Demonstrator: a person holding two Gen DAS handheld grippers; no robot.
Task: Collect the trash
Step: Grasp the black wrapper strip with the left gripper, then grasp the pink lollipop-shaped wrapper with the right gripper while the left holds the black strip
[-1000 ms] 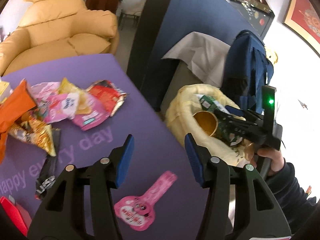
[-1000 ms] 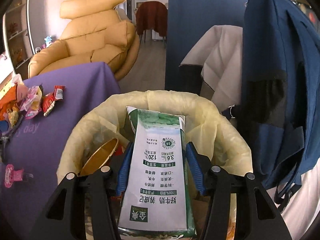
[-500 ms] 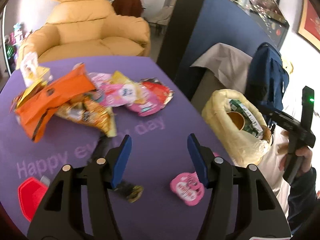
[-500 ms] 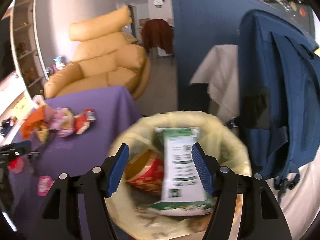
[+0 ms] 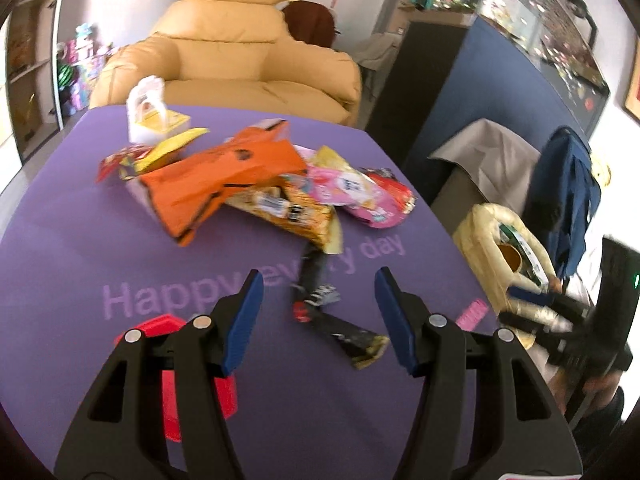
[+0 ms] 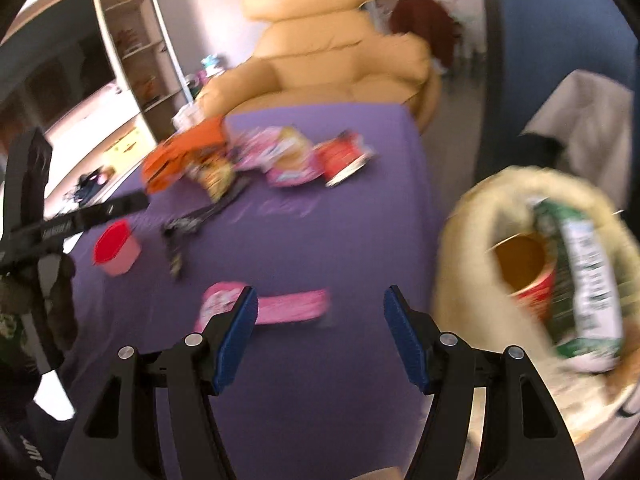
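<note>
L wrist view: red lid (image 5: 192,376) lower left on purple tabletop (image 5: 80,248); left hand-held gripper (image 5: 318,312) released, empty; wrapper pile (image 5: 256,176) center; trash bag (image 5: 492,240) right edge. R view: right hand-held gripper (image 6: 318,328) released, empty, over pink wrapper (image 6: 280,306).

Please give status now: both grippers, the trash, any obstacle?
Left gripper open, empty, over black wrapper. Right gripper open, empty, near pink wrapper. Milk carton in trash bag. No obstacle seen.

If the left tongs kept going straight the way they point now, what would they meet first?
Most likely the black wrapper lying on the purple table, which sits between the open left tongs; depth is hard to judge, so this is approximate.
</note>
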